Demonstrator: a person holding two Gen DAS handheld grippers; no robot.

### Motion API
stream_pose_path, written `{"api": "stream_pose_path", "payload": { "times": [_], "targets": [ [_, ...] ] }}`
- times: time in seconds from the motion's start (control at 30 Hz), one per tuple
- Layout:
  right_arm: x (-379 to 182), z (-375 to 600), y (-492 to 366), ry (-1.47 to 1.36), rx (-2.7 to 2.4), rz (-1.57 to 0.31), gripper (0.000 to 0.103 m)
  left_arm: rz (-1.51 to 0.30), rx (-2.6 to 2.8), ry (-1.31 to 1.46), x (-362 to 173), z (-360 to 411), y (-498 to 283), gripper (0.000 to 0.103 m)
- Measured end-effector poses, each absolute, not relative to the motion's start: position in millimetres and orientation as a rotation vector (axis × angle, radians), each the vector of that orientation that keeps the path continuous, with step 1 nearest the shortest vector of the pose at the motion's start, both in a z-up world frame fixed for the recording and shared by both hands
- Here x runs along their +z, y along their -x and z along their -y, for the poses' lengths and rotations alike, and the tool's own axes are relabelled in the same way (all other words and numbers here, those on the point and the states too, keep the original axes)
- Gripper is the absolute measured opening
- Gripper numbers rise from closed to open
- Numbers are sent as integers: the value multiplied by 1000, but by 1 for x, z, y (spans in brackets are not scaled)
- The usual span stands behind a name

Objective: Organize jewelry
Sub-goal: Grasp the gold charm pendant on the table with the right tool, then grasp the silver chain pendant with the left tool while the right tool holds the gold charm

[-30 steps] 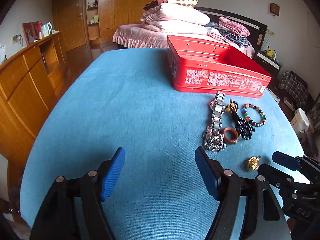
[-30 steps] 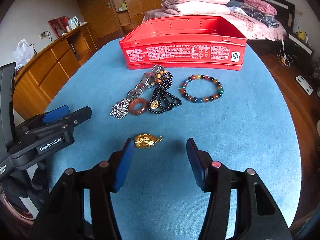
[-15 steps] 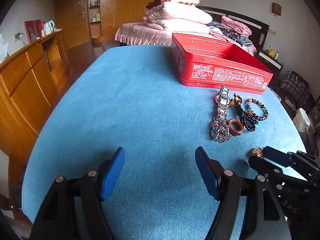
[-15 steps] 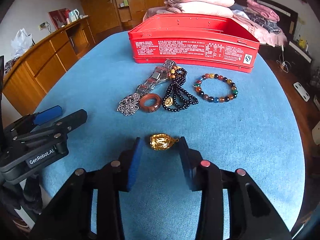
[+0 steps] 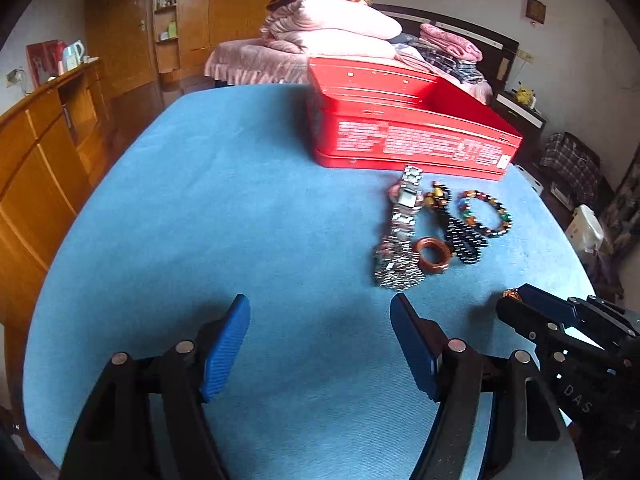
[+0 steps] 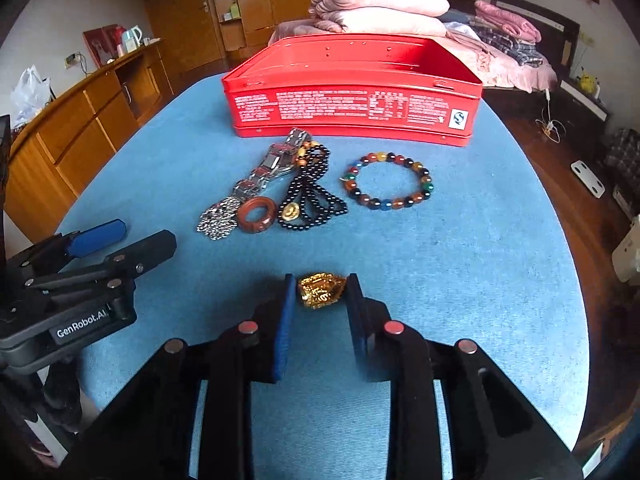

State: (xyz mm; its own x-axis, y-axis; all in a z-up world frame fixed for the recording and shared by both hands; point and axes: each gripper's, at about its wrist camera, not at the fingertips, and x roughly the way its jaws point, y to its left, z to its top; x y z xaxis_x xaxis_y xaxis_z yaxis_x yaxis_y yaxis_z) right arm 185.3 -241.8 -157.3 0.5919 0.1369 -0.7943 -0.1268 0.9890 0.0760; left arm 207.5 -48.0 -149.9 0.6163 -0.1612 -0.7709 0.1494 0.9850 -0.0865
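A gold pendant lies on the blue tablecloth, and my right gripper has it between its blue pads. The jaws are closing, and both pads touch the pendant's sides. Farther back lie a silver watch, a black bead necklace, a brown ring and a multicoloured bead bracelet. Behind them stands an open red tin. My left gripper hovers open over bare cloth, left of the jewelry, holding nothing. In the left wrist view the pendant peeks past the right gripper.
Wooden cabinets run along the left of the table. Beyond its far edge stands a bed with folded pink blankets. The cloth's rounded edge drops to a wooden floor on the right. The left gripper's body sits close to the right gripper's left side.
My right gripper advanced over the gold pendant and its jaws narrowed from wide apart to touching it. The left gripper kept its opening and hardly moved.
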Motion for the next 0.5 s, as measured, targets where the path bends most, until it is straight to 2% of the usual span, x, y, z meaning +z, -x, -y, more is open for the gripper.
{"api": "stream_pose_path", "payload": {
  "times": [0.2, 0.4, 0.5],
  "targets": [
    [-159, 260, -184, -41, 134, -924, 24, -912, -239, 3, -156, 70, -219, 70],
    [-161, 267, -185, -67, 144, -922, 24, -898, -239, -48, -159, 82, -230, 58],
    [-161, 267, -186, -74, 146, -920, 24, -889, -264, -52, -158, 84, -232, 47]
  ]
}}
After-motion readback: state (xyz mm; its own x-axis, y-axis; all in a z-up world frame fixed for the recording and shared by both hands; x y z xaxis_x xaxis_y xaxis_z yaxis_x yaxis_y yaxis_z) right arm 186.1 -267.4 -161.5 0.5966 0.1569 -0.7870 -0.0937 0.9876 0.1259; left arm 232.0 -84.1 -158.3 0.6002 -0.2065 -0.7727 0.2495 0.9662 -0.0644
